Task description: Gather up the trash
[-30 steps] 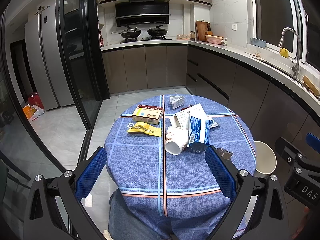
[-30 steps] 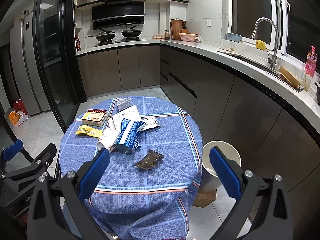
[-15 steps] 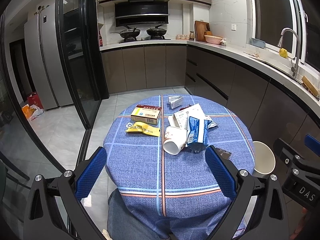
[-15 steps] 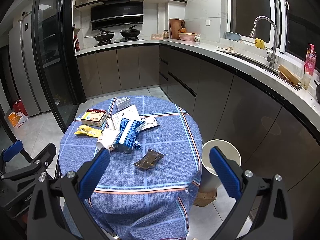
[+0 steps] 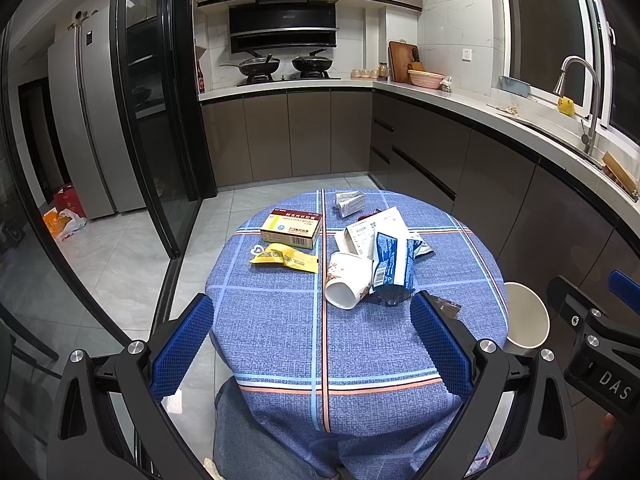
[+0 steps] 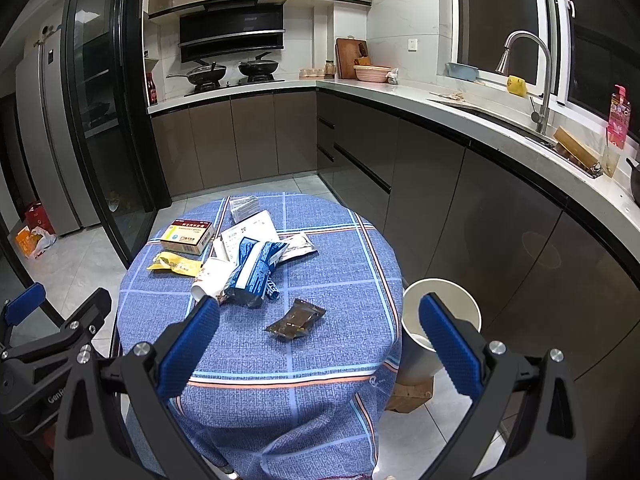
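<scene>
Both tools hang short of the near edge of the round table (image 6: 256, 364), its blue checked cloth hanging over the rim. The left gripper (image 5: 312, 340) and the right gripper (image 6: 320, 340) each stand with their jaws spread wide and nothing between them. The trash lies in a loose heap toward the far half of the table: a paper cup (image 5: 346, 280) on its side with its mouth facing the near edge, a blue packet (image 5: 390, 266) leaning over it, white sheets (image 5: 376, 228) underneath, a yellow wrapper (image 5: 286, 258) and a medicine box (image 5: 292, 228) toward the left edge, and a small grey pouch (image 5: 350, 202) at the far edge. A brown sachet (image 6: 296, 318) lies alone, nearer the right edge and close to the right tool. The white bin (image 6: 440, 320) stands on the floor just beside the table's right edge. All of it looks light and thin; the foil and film will likely crumple and slide on the cloth, so a pinch across an edge or corner suits them, the cup is best taken across its rim gently, and the box, being stiffer, across its narrow sides.
</scene>
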Demonstrator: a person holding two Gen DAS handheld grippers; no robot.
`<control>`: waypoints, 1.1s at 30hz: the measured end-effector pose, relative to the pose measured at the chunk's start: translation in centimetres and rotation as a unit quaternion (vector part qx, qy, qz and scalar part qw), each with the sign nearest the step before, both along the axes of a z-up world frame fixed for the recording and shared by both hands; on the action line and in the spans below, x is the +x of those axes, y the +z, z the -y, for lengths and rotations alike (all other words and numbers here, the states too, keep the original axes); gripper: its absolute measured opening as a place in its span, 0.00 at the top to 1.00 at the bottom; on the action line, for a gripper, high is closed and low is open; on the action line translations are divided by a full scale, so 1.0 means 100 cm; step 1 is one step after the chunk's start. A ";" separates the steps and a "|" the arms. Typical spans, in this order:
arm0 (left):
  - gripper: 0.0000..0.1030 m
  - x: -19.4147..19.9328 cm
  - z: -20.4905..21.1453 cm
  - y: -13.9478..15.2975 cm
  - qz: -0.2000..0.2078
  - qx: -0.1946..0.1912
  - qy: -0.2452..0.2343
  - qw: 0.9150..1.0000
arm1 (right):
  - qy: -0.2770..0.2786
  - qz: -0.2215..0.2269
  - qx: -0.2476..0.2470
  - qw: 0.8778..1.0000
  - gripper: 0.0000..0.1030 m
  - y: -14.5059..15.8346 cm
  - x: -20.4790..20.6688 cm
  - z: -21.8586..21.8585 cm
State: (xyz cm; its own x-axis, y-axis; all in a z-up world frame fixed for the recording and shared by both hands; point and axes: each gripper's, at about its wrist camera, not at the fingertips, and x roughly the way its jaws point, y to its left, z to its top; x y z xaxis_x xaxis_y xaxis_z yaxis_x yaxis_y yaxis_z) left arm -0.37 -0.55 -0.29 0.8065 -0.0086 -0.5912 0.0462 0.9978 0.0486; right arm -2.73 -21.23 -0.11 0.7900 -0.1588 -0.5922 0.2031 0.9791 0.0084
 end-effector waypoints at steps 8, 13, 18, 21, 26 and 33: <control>0.08 0.000 -0.001 0.000 0.000 -0.001 0.000 1.000 | -0.007 0.000 -0.001 1.000 0.03 0.000 0.000 0.002; 0.08 0.001 0.001 0.004 -0.001 -0.001 -0.002 1.000 | -0.011 0.000 -0.004 1.000 0.03 0.000 0.000 0.001; 0.08 0.000 0.004 0.004 -0.001 -0.002 -0.003 1.000 | -0.015 -0.001 -0.008 1.000 0.03 0.001 0.000 0.002; 0.08 -0.001 0.006 0.004 -0.002 -0.001 -0.006 1.000 | -0.017 0.000 -0.006 1.000 0.03 0.002 0.001 0.003; 0.08 -0.002 0.006 0.005 -0.001 -0.002 -0.007 1.000 | -0.019 -0.001 -0.007 1.000 0.03 0.000 0.001 0.003; 0.08 0.000 0.003 0.008 -0.003 -0.006 -0.010 1.000 | -0.022 -0.001 -0.008 1.000 0.03 0.000 0.000 0.004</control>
State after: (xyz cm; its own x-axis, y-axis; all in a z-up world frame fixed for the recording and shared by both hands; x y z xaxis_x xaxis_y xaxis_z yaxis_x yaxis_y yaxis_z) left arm -0.41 -0.87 0.54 0.8029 -0.0322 -0.5952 0.0669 0.9971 0.0363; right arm -2.71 -21.59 -0.07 0.7805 -0.2023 -0.5915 0.2455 0.9694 -0.0077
